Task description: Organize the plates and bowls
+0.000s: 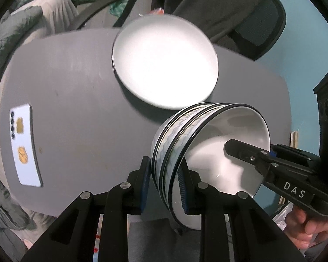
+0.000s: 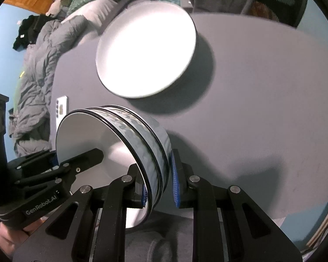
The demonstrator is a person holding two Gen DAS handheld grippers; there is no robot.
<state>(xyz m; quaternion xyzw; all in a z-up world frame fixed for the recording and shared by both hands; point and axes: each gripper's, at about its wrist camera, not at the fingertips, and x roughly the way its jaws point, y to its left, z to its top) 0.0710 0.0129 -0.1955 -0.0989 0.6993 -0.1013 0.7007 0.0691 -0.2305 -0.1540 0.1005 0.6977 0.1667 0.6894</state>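
Both tongs are on the same load: the left gripper (image 1: 165, 183) has its blue-padded jaws pinched across the rims of a nested pair of white ceramic bowls with blue wave-pattern bands and black edges (image 1: 207, 148), and the right gripper (image 2: 158, 182) grips the opposite side, one finger inside the bowl, one outside, both nearly closed on the walls. The pair rides tipped steeply, clear of the round grey tabletop (image 1: 81, 100), at about five o'clock in the left wrist view. Up at twelve o'clock sits the wide white shallow plate with a thin dark rim (image 1: 165, 61), flat on the table and well apart from the bowls. Off at nine o'clock lies a pale blue smartphone, camera side up (image 1: 25, 146).

My read: the bowls are headed for the plate. Level them first, since a steep tilt lets the inner bowl slide out. Keep both grips even, lower centred over the plate, and loosen only once the base sits flat.
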